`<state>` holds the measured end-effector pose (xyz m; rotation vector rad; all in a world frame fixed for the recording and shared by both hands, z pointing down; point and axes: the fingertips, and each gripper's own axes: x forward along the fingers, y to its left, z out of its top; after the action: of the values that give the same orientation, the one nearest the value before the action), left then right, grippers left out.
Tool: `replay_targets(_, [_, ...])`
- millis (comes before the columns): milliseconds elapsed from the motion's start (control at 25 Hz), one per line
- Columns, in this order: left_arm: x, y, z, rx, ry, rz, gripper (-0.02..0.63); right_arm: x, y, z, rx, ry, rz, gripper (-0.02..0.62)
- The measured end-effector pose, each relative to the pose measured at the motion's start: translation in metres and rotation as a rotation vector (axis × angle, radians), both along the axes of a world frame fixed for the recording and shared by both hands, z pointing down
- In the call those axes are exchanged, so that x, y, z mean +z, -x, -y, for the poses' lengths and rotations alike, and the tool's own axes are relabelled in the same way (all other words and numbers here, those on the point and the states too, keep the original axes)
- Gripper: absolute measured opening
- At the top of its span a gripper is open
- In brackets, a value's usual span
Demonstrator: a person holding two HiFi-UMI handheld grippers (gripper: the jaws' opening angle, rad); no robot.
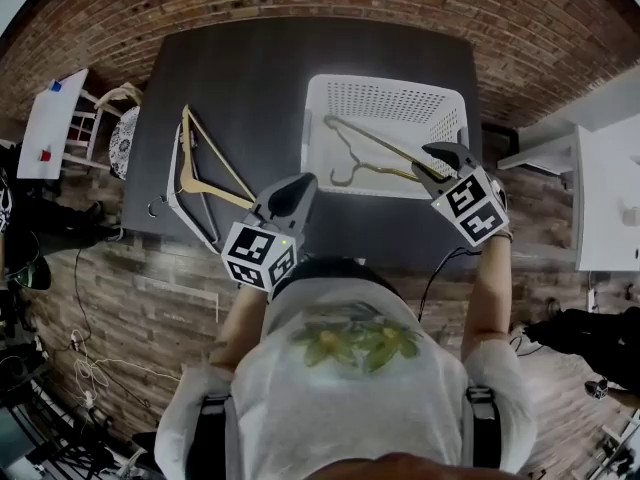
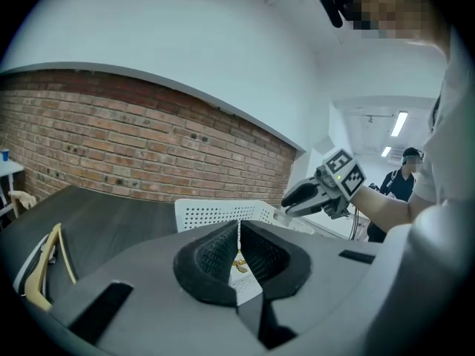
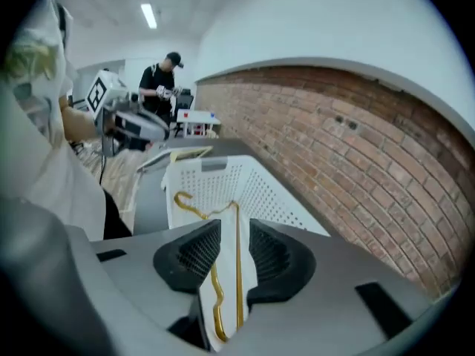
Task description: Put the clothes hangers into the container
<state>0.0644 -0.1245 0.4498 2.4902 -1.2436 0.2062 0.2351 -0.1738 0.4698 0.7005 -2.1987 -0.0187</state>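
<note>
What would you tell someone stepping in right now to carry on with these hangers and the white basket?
Left gripper: shut and empty, near the front edge of the dark table.
Right gripper: open and empty, over the near right corner of the white basket.
Things: the gold hanger lies inside the basket, below the right gripper's jaws. A small pile of hangers, one wooden and at least one pale, lies on the table to the left of the basket.
Done: one hanger is in.
Left: the pile on the table, probably taken one hanger at a time.
</note>
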Motion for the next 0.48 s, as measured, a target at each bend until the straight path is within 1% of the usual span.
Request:
replay_targets(40, [-0.002,-0.003,0.001,0.014,-0.003,-0.001,0.037,-0.018,0.004,-0.001,0.018,-0.046,0.076,0.117])
replay_targets(80, [-0.004,-0.005,0.002,0.029,-0.006,-0.002,0.037,-0.034,0.008,-0.004,0.029,-0.087,0.149,0.069])
replay_targets(120, [-0.006,-0.008,0.003,0.042,-0.009,-0.004,0.037,-0.047,0.012,-0.009,0.034,-0.120,0.217,0.052])
replay_targets(200, [-0.011,-0.013,0.005,0.067,-0.016,-0.015,0.037,-0.066,0.020,-0.020,0.049,-0.179,0.358,0.046])
replay_targets(280, [-0.015,-0.019,0.006,0.092,-0.019,-0.034,0.037,-0.078,0.025,-0.031,0.101,-0.243,0.522,0.044])
replay_targets(320, [-0.016,-0.022,0.005,0.106,-0.017,-0.042,0.037,-0.079,0.026,-0.038,0.140,-0.259,0.602,0.041])
replay_targets(400, [-0.017,-0.029,0.004,0.137,-0.013,-0.051,0.037,-0.073,0.029,-0.050,0.237,-0.244,0.735,0.034])
replay_targets(480, [-0.017,-0.036,0.003,0.163,-0.009,-0.057,0.037,-0.060,0.036,-0.061,0.333,-0.189,0.834,0.032])
